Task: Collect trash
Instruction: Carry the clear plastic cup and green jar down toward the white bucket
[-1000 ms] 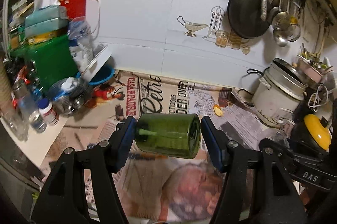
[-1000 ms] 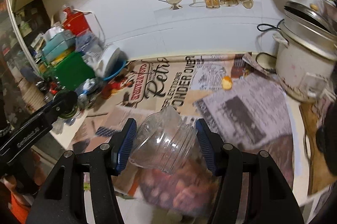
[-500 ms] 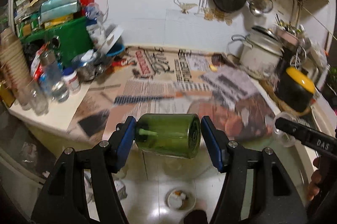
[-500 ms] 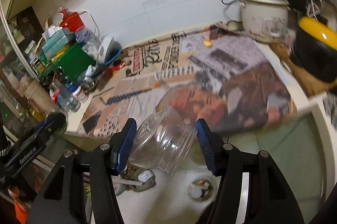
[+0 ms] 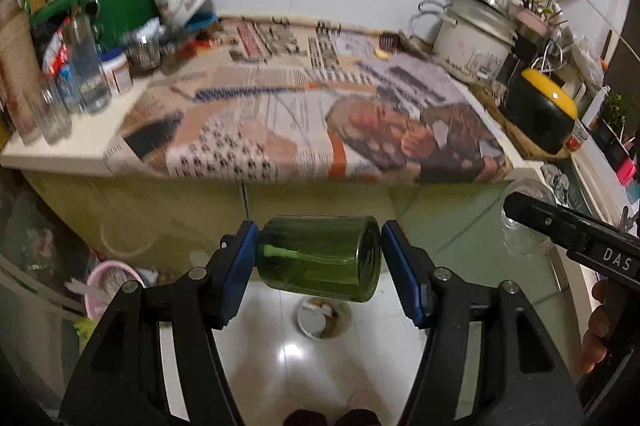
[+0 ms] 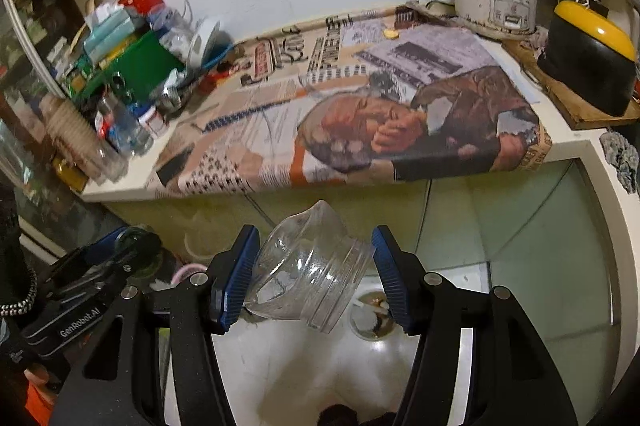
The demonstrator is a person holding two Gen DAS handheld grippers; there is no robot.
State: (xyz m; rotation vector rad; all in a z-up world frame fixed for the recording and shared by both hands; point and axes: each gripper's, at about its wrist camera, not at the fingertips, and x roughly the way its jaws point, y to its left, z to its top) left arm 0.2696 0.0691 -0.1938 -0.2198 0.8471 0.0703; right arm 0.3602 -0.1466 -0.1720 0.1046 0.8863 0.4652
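Left wrist view: the left gripper [image 5: 319, 262] has its two blue-padded jaws partway apart and clamped end to end on a dark green, translucent cylindrical jar [image 5: 320, 258] — one pad on the base, the other on the mouth. The jar lies sideways between them, with a pale green rod-like piece showing inside. It hangs in front of the counter edge, above a glossy white tiled floor [image 5: 280, 358], where a small round metal dish [image 5: 322, 316] holding scraps sits just below it. A pink plastic basket [image 5: 108, 284] stands low on the left, by the cabinet front. Across the counter top lies a spread of printed newspaper [image 5: 320, 129], with a white rice cooker [image 5: 472, 37] at the back right and a green plastic crate [image 5: 116, 1] among clutter at the back left.

From the right wrist view, the right gripper [image 6: 314, 276] is likewise about half open and pinching a clear, crumpled plastic jar [image 6: 312, 278] with a ribbed, threaded neck; the jar is tilted, neck down toward the right pad, its dented body against the left pad. It too is held off the counter, over the floor. At the left edge of this view the other gripper's black body shows — the two tools are side by side, apart.
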